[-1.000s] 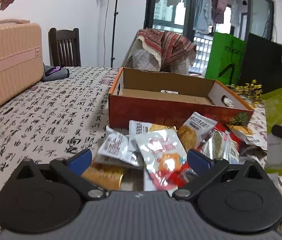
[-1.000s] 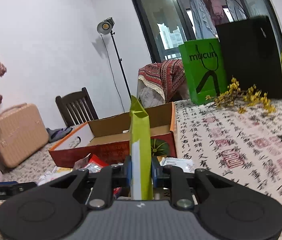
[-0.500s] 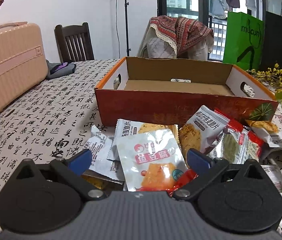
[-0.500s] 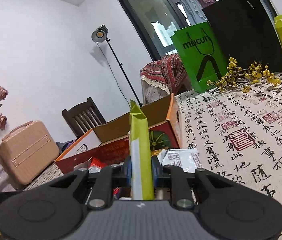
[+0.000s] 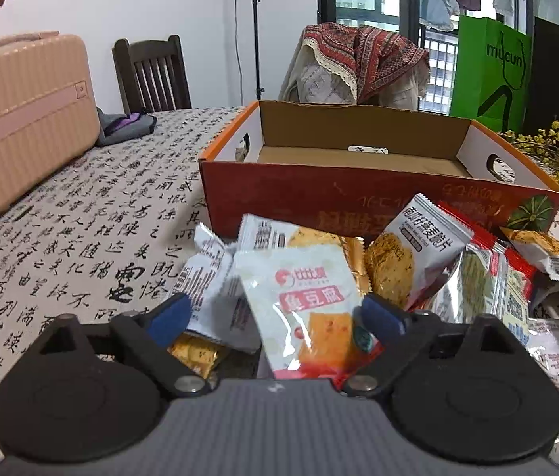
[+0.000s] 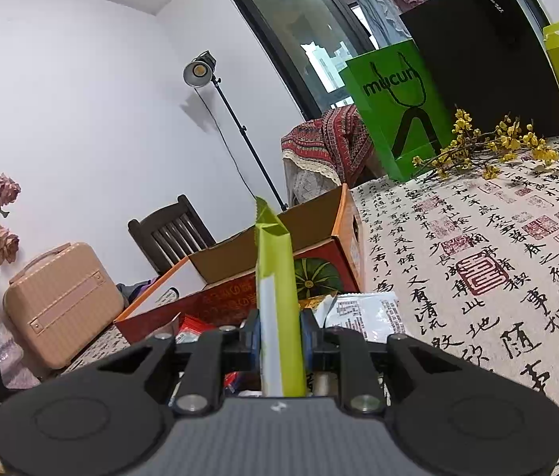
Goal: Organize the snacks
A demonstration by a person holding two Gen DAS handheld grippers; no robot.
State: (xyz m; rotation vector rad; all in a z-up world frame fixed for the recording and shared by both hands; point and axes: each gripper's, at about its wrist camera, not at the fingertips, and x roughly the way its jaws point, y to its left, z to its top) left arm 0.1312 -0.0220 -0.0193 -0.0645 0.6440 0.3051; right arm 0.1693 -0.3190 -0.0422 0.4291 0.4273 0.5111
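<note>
**Closing on the white fish-tofu packet, green pouch held ready**

Left gripper [image 5: 275,313] low over the heap of snack packets, blue pads spread wide but closing, the white plastic packet with the orange-red picture [image 5: 303,301] lying between them, not yet pinched. Right gripper [image 6: 279,337] pressed together on a tall yellow-green foil pouch [image 6: 277,289], held upright.

Heap lying on the calligraphy-printed tablecloth [image 5: 81,238], just before the near wall of the orange cardboard tray box [image 5: 358,198]; box standing open and, as far as visible, nearly bare inside.

Advice for the step in hand, as judgement:
- Best to centre the pads on the packet's flat body, not the crimped edge; film slippery, likely to slide out of a corner grip.
- Worth lowering enough to catch only the top packet; the gold-wrapped snack [image 5: 196,351] and the white printed sachet [image 5: 204,273] sit close under the left pad and could come up too.
- Lift straight, then carry over the near wall, clear of its rim.
- Right pouch to be kept steady and well aside, away from the heap.
</note>
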